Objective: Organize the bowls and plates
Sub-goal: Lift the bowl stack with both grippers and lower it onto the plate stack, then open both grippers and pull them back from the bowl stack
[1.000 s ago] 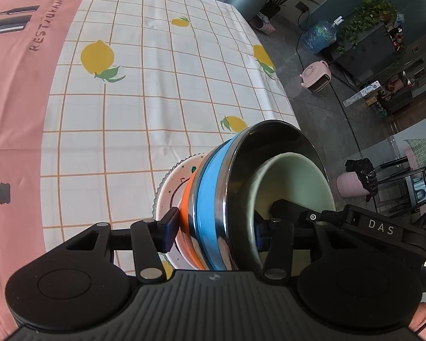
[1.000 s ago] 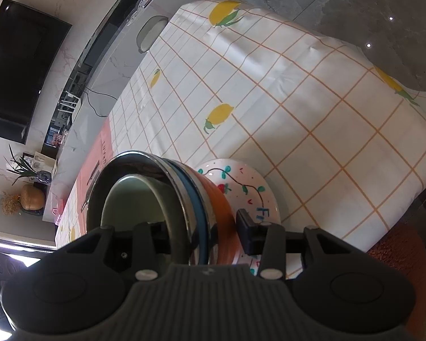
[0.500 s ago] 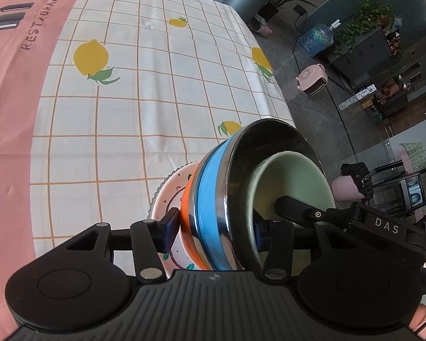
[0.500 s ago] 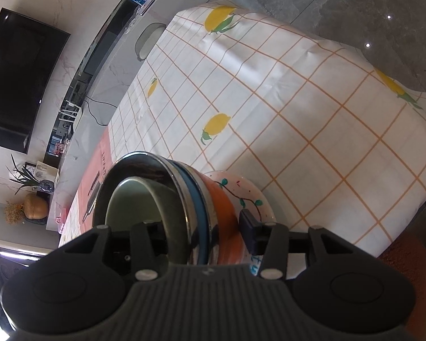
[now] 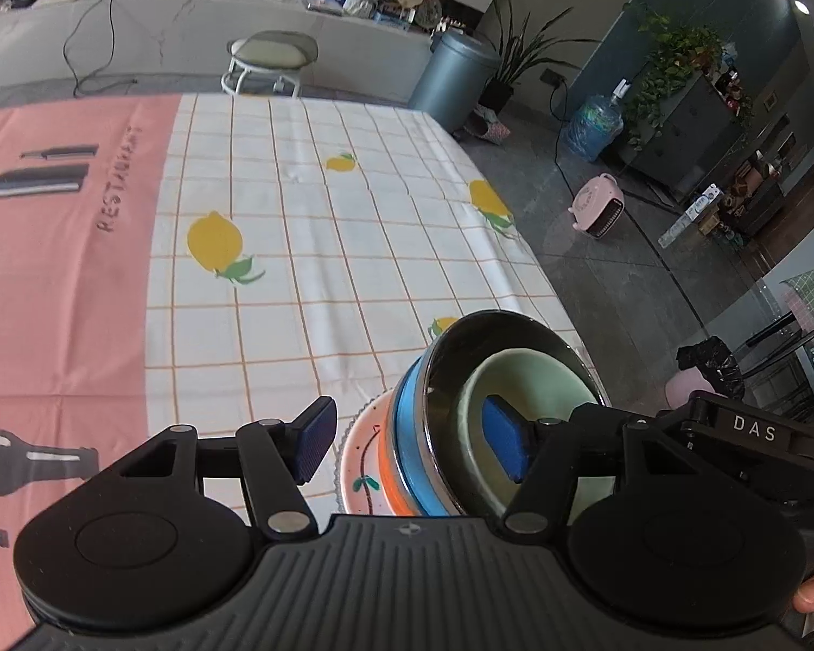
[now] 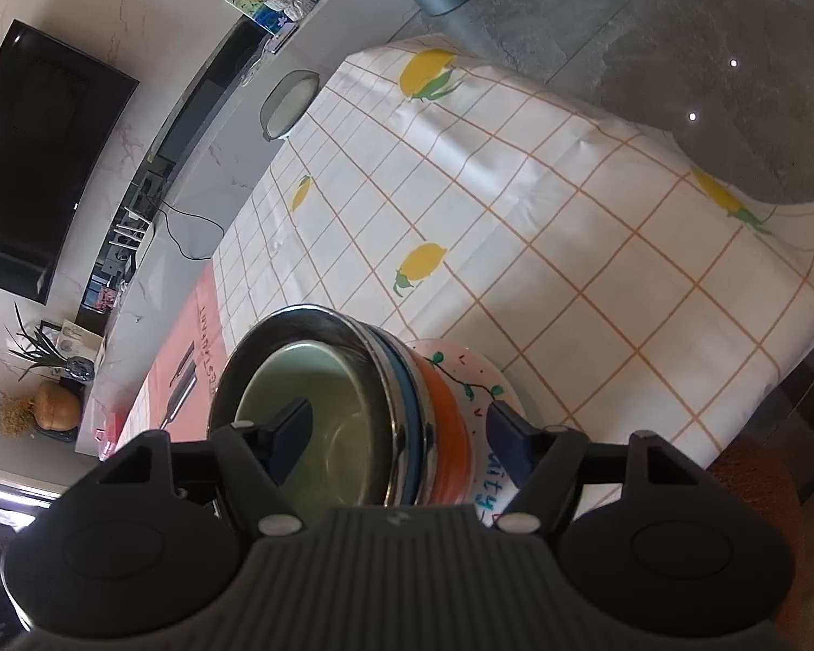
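A stack stands on the lemon tablecloth (image 5: 353, 271) near its right edge: a painted plate (image 5: 361, 455) at the bottom, then an orange bowl (image 5: 389, 469), a blue bowl (image 5: 409, 434), a steel bowl (image 5: 450, 374) and a pale green bowl (image 5: 526, 374) inside. My left gripper (image 5: 409, 447) straddles the stack's rim with its jaws opening; neither pad presses. The right gripper (image 6: 401, 442) straddles the opposite rim, jaws opening too. One finger (image 6: 293, 434) is inside the green bowl (image 6: 320, 374), the other over the plate (image 6: 472, 374), clear of the orange bowl (image 6: 445, 407).
The table's edge runs close to the stack, with grey floor beyond. A stool (image 5: 271, 54) and a grey bin (image 5: 450, 76) stand past the far end, a pink heater (image 5: 597, 206) on the floor. A pink cloth (image 5: 54, 271) covers the table's left part.
Both grippers let go of the stack's rims and their jaws spread. Both rose a little, and the left view tilted up, showing more of the room.
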